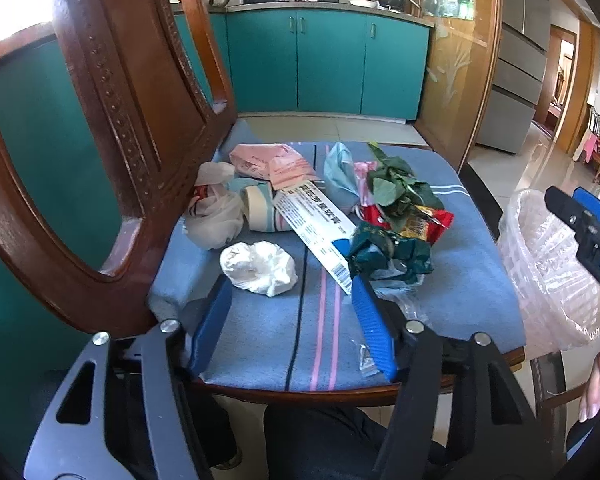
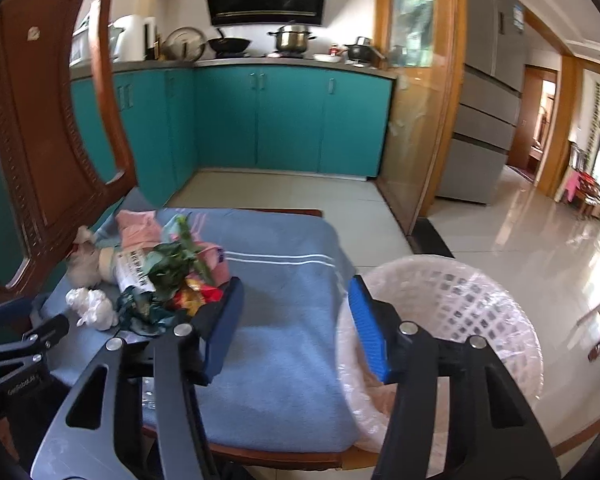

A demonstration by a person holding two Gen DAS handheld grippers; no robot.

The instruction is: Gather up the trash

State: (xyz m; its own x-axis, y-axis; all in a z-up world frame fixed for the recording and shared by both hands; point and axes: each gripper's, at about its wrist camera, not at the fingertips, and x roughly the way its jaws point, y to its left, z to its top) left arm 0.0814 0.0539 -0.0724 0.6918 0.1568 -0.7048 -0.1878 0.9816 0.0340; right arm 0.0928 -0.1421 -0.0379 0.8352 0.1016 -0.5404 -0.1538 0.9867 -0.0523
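A heap of trash lies on a chair's blue cushion [image 1: 268,340]: a crumpled white tissue [image 1: 258,266], a long white box [image 1: 316,232], a green wrapper [image 1: 384,254], a red snack bag [image 1: 424,220], green leaves [image 1: 396,188], pink paper [image 1: 276,162] and a white plastic bag [image 1: 214,212]. My left gripper [image 1: 292,304] is open and empty just in front of the tissue. My right gripper [image 2: 296,312] is open and empty over the cushion's right edge, beside a white lined basket [image 2: 460,296]. The heap [image 2: 160,280] shows to its left.
The wooden chair back [image 1: 112,100] rises at the left. The basket [image 1: 540,264] stands on the floor to the right of the chair. Teal kitchen cabinets [image 1: 324,60] and a wood-framed glass partition [image 1: 456,72] stand behind. Tiled floor [image 2: 520,240] opens to the right.
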